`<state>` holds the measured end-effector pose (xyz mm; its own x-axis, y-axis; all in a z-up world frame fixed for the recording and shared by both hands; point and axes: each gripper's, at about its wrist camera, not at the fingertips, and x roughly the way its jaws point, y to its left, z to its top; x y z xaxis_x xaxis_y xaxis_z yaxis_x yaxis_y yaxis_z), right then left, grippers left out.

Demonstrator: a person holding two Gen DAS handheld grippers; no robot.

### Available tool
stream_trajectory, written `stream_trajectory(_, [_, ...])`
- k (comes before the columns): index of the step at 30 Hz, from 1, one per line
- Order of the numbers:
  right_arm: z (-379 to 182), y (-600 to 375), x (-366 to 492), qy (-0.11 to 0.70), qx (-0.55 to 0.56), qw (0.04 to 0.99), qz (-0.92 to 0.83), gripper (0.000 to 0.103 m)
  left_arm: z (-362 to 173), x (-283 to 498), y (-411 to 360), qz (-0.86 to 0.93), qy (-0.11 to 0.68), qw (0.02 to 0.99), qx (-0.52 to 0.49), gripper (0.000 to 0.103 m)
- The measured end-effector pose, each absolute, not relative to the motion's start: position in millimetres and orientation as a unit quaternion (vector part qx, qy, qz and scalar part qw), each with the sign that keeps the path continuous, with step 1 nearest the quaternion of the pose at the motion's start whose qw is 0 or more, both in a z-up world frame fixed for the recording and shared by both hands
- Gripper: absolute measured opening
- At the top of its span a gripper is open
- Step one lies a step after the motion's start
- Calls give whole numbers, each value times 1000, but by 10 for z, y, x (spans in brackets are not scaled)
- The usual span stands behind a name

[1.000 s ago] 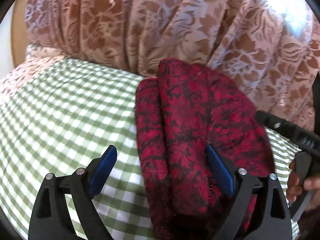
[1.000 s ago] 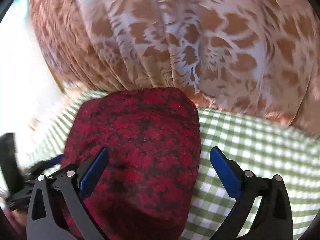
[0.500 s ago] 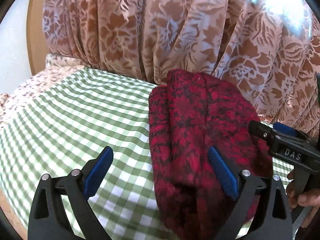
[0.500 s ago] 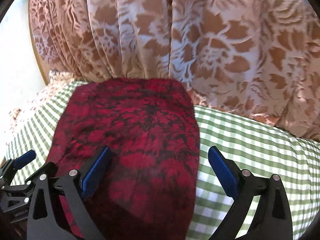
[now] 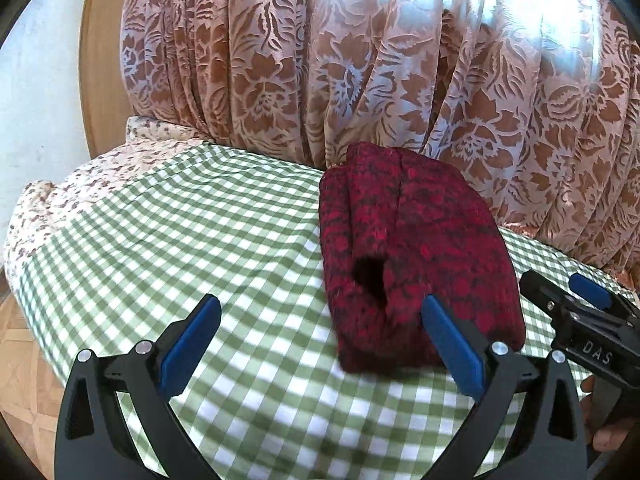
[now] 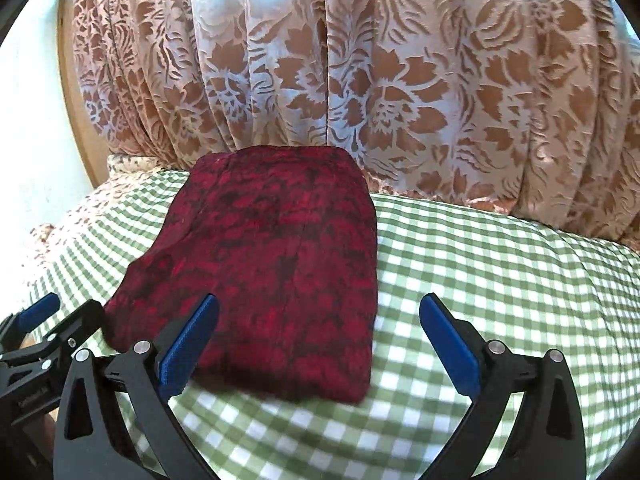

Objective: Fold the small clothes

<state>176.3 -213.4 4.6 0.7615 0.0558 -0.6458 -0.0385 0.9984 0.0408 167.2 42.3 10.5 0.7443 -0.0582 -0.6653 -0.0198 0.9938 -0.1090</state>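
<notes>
A folded dark red patterned garment (image 5: 412, 248) lies on the green checked cloth (image 5: 180, 248), its far edge against the curtain. It also shows in the right wrist view (image 6: 276, 264). My left gripper (image 5: 320, 340) is open and empty, just short of the garment's near left corner. My right gripper (image 6: 318, 340) is open and empty, just short of the garment's near right edge. The right gripper also shows at the right edge of the left wrist view (image 5: 580, 312). The left gripper shows at the left edge of the right wrist view (image 6: 48, 332).
A brown and pale floral curtain (image 5: 380, 60) hangs right behind the table. A floral-print cloth (image 5: 88, 176) lies under the checked cloth at the far left. A wooden frame (image 5: 90, 72) and a white wall stand at the left. Wood floor (image 5: 20, 360) shows below the table's left edge.
Both grippers have drawn back from the garment and risen. The garment now lies free ahead of the open jaws; a second ago it lay between them.
</notes>
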Motion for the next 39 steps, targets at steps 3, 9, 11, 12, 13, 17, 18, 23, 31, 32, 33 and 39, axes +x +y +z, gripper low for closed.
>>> stream_trajectory(3, [48, -2103, 1563, 336, 10, 941, 29, 99, 112, 1533, 409, -8, 357, 933, -48, 100])
stream_trajectory(9, [35, -2123, 1315, 331, 23, 943, 20, 99, 94, 1342, 397, 5, 363, 931, -37, 101])
stream_trajectory(11, [25, -2124, 1263, 332, 23, 943, 16, 99, 89, 1287, 393, 6, 364, 931, -37, 101])
stream_trajectory(12, [15, -2119, 1243, 333, 20, 943, 15, 99, 90, 1264, 389, 8, 365, 930, -37, 101])
stream_trajectory(13, [3, -2113, 1224, 335, 16, 942, 9, 99, 93, 1242, 391, 8, 364, 930, -36, 101])
stream_trajectory(17, [-17, -2102, 1141, 337, 12, 942, 1, 99, 122, 1165, 412, 11, 359, 933, -38, 101])
stream_trajectory(18, [-12, -2096, 1118, 335, 11, 942, 1, 99, 132, 1141, 426, 10, 357, 933, -41, 101])
stream_trajectory(23, [21, -2083, 1050, 329, 17, 944, 4, 99, 167, 1087, 449, 15, 352, 935, -35, 101])
stream_trajectory(31, [51, -2063, 973, 321, 16, 947, 7, 99, 196, 1049, 419, 10, 351, 936, -36, 101])
stream_trajectory(32, [54, -2072, 971, 321, 18, 947, 7, 99, 200, 1045, 418, 10, 350, 936, -37, 101])
stream_trajectory(33, [61, -2084, 966, 319, 21, 947, 7, 99, 201, 1050, 420, 11, 351, 936, -36, 101])
stream_trajectory(39, [57, -2103, 963, 321, 24, 947, 5, 99, 220, 1031, 414, 15, 351, 936, -36, 101])
